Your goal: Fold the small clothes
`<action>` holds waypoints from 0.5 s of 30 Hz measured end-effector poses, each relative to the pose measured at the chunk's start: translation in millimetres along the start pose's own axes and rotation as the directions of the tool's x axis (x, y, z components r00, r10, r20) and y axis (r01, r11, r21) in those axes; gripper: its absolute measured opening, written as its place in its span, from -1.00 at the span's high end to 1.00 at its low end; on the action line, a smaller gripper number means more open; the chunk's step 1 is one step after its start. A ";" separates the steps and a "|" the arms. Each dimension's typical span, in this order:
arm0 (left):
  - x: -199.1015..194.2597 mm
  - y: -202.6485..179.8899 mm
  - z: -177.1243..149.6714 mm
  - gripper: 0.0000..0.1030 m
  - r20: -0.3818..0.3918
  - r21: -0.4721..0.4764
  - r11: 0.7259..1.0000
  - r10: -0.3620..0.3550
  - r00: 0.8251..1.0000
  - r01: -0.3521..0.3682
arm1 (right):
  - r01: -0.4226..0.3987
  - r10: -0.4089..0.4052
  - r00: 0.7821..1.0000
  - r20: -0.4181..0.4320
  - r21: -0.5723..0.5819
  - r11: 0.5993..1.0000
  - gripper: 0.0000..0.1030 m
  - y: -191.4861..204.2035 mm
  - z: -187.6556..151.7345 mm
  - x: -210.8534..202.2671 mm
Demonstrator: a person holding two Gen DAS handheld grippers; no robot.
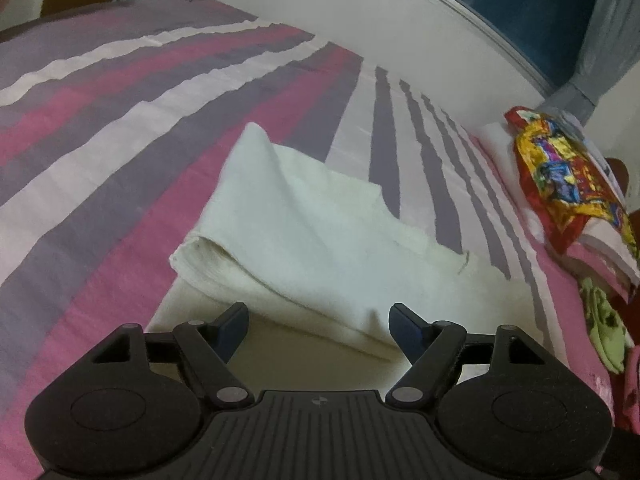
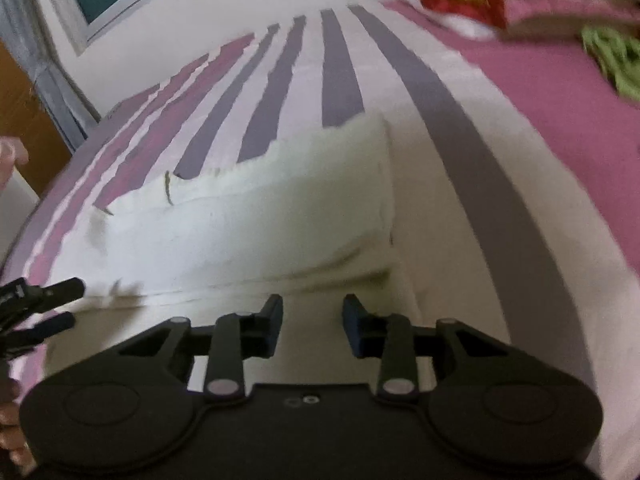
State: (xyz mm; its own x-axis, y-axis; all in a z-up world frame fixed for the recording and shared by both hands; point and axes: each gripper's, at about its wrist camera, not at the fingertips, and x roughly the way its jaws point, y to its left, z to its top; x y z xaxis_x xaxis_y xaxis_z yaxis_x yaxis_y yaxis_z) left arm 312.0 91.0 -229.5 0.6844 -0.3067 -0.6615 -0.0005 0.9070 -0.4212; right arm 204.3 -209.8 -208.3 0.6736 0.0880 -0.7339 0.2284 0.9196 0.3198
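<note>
A white cloth (image 1: 304, 232) lies folded on the striped bedsheet (image 1: 120, 128), its far corner peaked up. My left gripper (image 1: 320, 322) is open wide just in front of the cloth's near folded edge, which reaches in between its jaws without being pinched. In the right wrist view the same cloth (image 2: 260, 216) lies ahead, with a frayed far edge. My right gripper (image 2: 314, 314) hovers at its near edge, jaws partly apart with only sheet showing between them. The left gripper's fingers (image 2: 60, 288) show at the cloth's left corner.
A red and yellow patterned bundle (image 1: 560, 176) on folded white and pink linen sits at the bed's right side, with a green item (image 1: 600, 328) nearer. A white wall and a window (image 1: 520, 8) lie beyond. A hand (image 2: 8, 420) shows at the lower left edge.
</note>
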 end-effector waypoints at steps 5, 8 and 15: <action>6.1 1.0 9.6 -0.49 0.015 -0.012 1.000 0.028 1.000 -0.028 | 0.031 -0.031 0.999 0.025 -0.021 0.999 0.38 -0.8 7.2 9.4; 10.6 1.5 13.8 -0.49 0.023 -0.046 0.999 0.025 0.999 -0.024 | 0.017 -0.019 0.998 0.055 0.033 0.999 0.30 -6.9 12.3 12.0; 18.7 10.9 18.6 -0.48 0.077 -0.121 0.992 0.056 0.995 -0.046 | 0.052 -0.059 0.993 0.104 0.071 0.996 0.87 -14.2 13.2 12.5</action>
State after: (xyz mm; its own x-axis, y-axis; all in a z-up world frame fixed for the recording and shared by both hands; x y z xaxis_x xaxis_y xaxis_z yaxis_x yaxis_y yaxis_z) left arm 338.4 100.4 -234.9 0.7377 -0.2325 -0.6338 -0.1205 0.8784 -0.4624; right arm 218.7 -226.9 -214.1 0.7285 -0.0074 -0.6851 0.3123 0.8936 0.3225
